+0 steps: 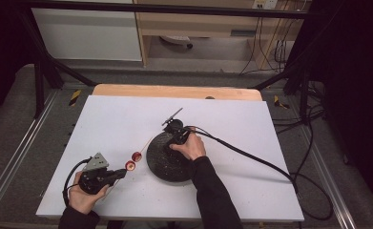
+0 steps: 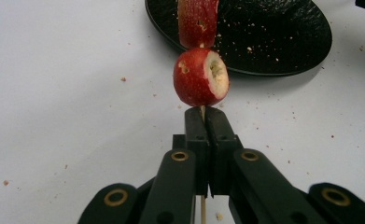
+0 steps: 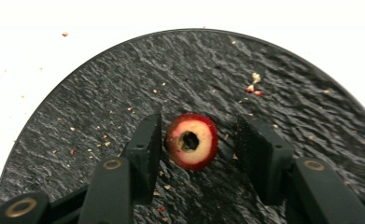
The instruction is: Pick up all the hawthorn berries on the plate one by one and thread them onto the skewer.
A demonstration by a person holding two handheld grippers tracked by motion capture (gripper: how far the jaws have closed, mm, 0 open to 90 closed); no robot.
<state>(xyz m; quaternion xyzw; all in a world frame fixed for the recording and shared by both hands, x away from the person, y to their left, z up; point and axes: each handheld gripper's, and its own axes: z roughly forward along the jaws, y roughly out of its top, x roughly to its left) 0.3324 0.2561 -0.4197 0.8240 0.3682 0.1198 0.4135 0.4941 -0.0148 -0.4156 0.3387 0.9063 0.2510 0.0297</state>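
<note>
My left gripper (image 1: 122, 172) (image 2: 203, 112) is shut on a thin wooden skewer (image 2: 202, 210) near the table's front left. Two cored red fruits are threaded on the skewer, one (image 2: 200, 77) (image 1: 130, 165) just past the fingertips and the other (image 2: 198, 21) (image 1: 136, 156) farther along. The skewer's tip points toward a round black plate (image 1: 160, 164) (image 2: 273, 32) (image 3: 124, 79). My right gripper (image 1: 173, 138) (image 3: 199, 140) hangs over that plate. A third cored red fruit (image 3: 192, 141) lies on the plate between its jaws. The jaws stand close on both sides without pressing it.
A white board (image 1: 127, 119) covers the table, with a wooden strip (image 1: 174, 91) along its far edge. Crumbs (image 3: 254, 84) dot the plate and the board near it. The right gripper's black cable (image 1: 251, 155) trails right across the board and off its edge.
</note>
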